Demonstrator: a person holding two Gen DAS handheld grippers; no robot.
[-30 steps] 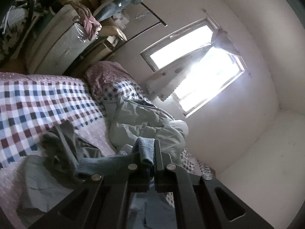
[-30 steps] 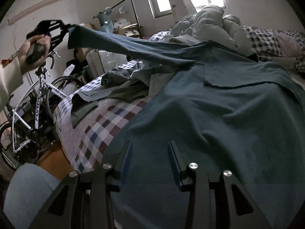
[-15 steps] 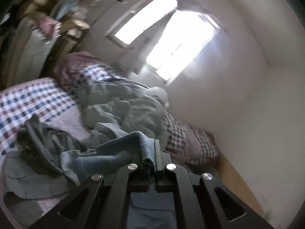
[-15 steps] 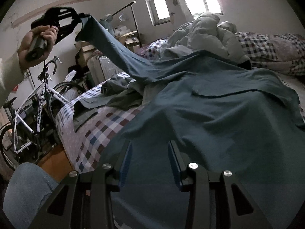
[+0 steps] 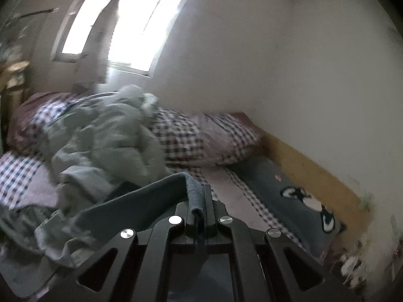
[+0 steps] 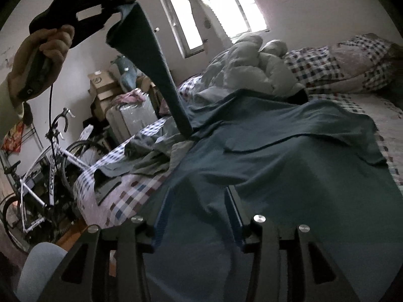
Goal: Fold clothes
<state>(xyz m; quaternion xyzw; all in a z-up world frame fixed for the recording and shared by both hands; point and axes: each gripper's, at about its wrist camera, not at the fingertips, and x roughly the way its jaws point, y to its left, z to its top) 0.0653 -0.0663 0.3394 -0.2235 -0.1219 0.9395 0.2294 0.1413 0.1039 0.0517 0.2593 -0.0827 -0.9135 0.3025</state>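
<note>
Left gripper (image 6: 121, 0) clamped on shirt (image 6: 289, 163) sleeve (image 6: 151, 58), held high — right gripper (image 6: 196, 214) jaws apart over shirt on bed (image 6: 121, 188).

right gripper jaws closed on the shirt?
No, the right gripper jaws stand apart, open over the teal shirt spread on the bed.

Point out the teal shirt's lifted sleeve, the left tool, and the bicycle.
teal shirt's lifted sleeve (image 6: 153, 60), right wrist view, middle of the raised sleeve.
left tool (image 6: 118, 1), right wrist view, its tips, shut on the cuff.
bicycle (image 6: 51, 173), right wrist view, white frame tube.
</note>
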